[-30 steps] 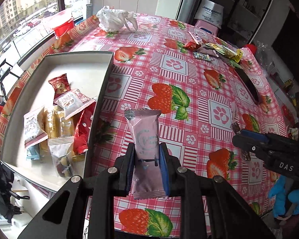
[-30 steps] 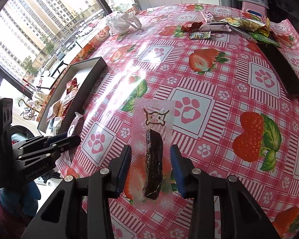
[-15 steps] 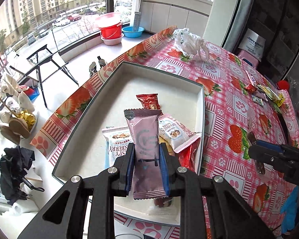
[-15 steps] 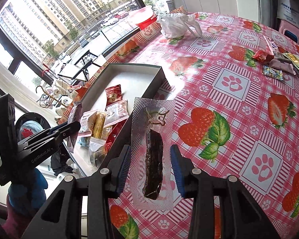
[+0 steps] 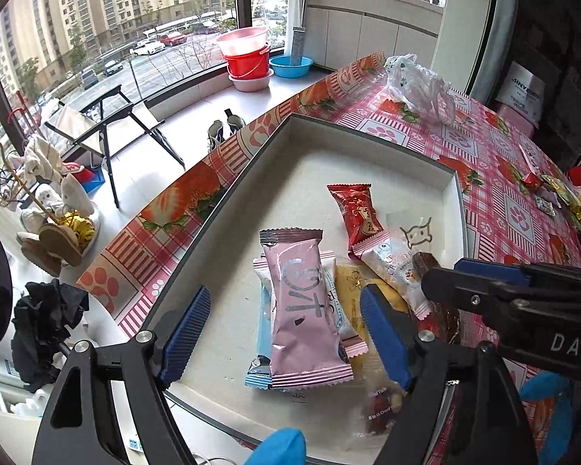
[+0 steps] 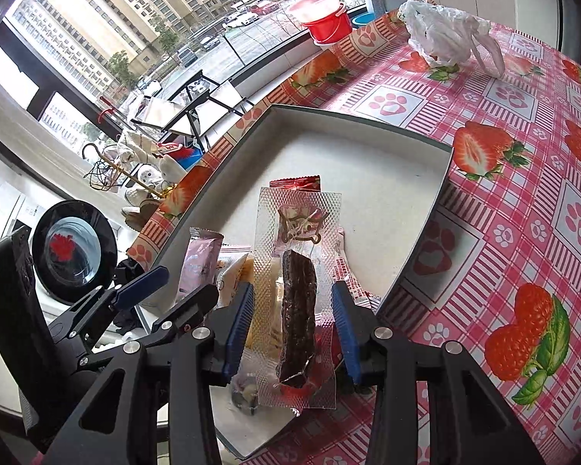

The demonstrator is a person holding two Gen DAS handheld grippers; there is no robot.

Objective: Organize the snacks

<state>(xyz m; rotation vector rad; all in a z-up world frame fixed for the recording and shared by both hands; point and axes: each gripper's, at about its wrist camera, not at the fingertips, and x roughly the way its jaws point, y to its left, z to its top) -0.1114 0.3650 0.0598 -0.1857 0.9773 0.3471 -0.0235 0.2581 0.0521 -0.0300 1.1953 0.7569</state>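
Note:
A grey-rimmed white tray (image 5: pixel 368 178) sits at the table's window edge and holds several snack packets. My left gripper (image 5: pixel 286 327) is open over the tray. The pink packet (image 5: pixel 302 310) lies loose between its fingers on top of the pile. My right gripper (image 6: pixel 294 321) is shut on a clear packet with a dark brown bar (image 6: pixel 298 310), held above the tray's near end. That packet also shows in the left wrist view (image 5: pixel 414 244), with the right gripper (image 5: pixel 437 283) to the right. A red packet (image 5: pixel 356 213) lies further in.
The table has a red strawberry-and-paw cloth (image 6: pixel 523 232). A crumpled white plastic bag (image 6: pixel 441 31) lies at its far end. More snack packets (image 5: pixel 554 193) lie at the far right. Beyond the table edge are a folding chair (image 5: pixel 108 124) and red buckets (image 5: pixel 248 58).
My left gripper has opened and let go of the pink packet, which now lies on the pile in the tray. My right gripper has carried the clear packet over the tray.

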